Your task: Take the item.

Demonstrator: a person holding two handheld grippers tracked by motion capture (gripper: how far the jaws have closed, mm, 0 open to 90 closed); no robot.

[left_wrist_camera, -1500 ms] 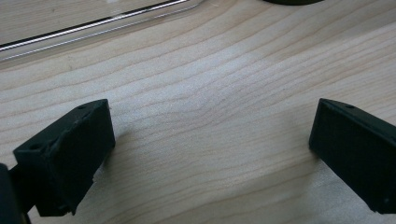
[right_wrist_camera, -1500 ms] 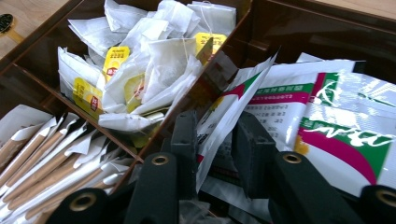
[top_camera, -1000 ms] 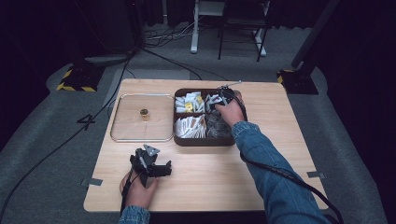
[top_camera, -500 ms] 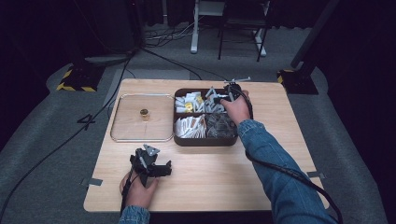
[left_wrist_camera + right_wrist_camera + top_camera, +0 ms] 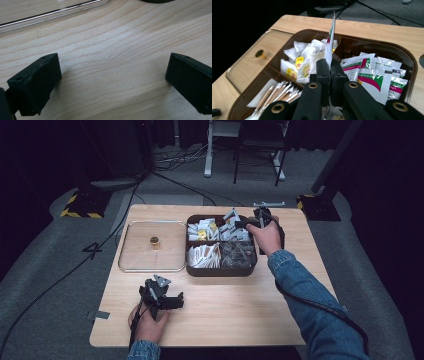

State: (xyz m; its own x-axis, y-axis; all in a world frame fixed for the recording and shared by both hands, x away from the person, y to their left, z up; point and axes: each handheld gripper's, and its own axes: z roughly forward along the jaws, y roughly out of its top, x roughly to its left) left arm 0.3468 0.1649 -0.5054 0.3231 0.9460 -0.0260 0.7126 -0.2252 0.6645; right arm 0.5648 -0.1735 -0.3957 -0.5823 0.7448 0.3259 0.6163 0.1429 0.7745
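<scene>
Place: recording studio or lab.
Walls: black curtains all round.
Floor: grey carpet, cables (image 5: 195, 190), hazard-taped stand bases (image 5: 80, 210).
Furniture: a lone wooden worktop (image 5: 225, 320).

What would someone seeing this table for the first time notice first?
Probably the dark compartment tray at the middle of the wooden table, packed with sachets and tea bags, and the right gripper above it, jaws shut on one white sachet standing edge-on. Next comes the clear lid with its small gold knob, lying flat left of the tray. Near the front edge, the left gripper sits with jaws open on bare wood.
</scene>
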